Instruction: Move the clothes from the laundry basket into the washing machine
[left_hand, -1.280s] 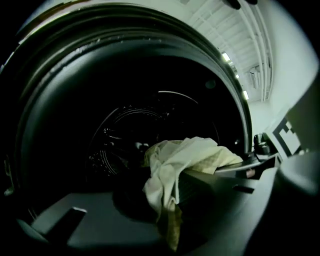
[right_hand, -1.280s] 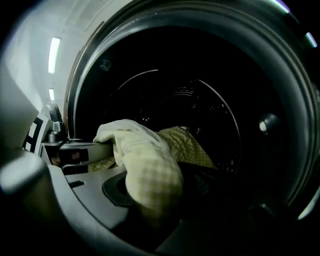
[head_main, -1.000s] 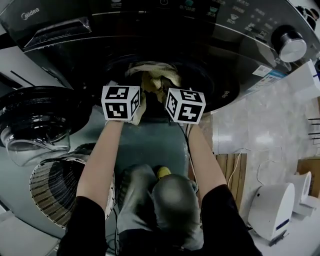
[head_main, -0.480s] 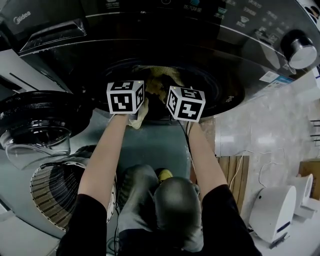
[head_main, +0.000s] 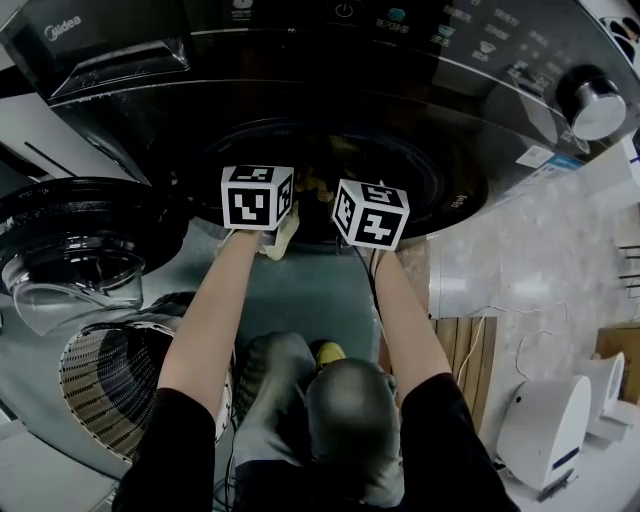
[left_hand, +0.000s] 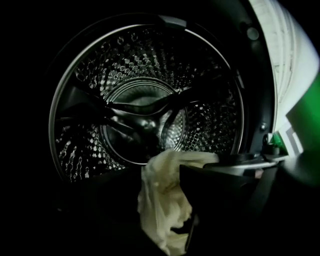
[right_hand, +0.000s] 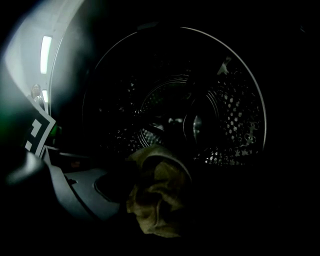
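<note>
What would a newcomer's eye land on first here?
The left gripper and right gripper, each topped by a black-and-white marker cube, sit side by side at the washing machine mouth. A cream cloth hangs between the left jaws and an olive cloth at the right, both pairs having just been opening, with the dimpled steel drum behind. The open door and ribbed laundry basket lie at the head view's left.
</note>
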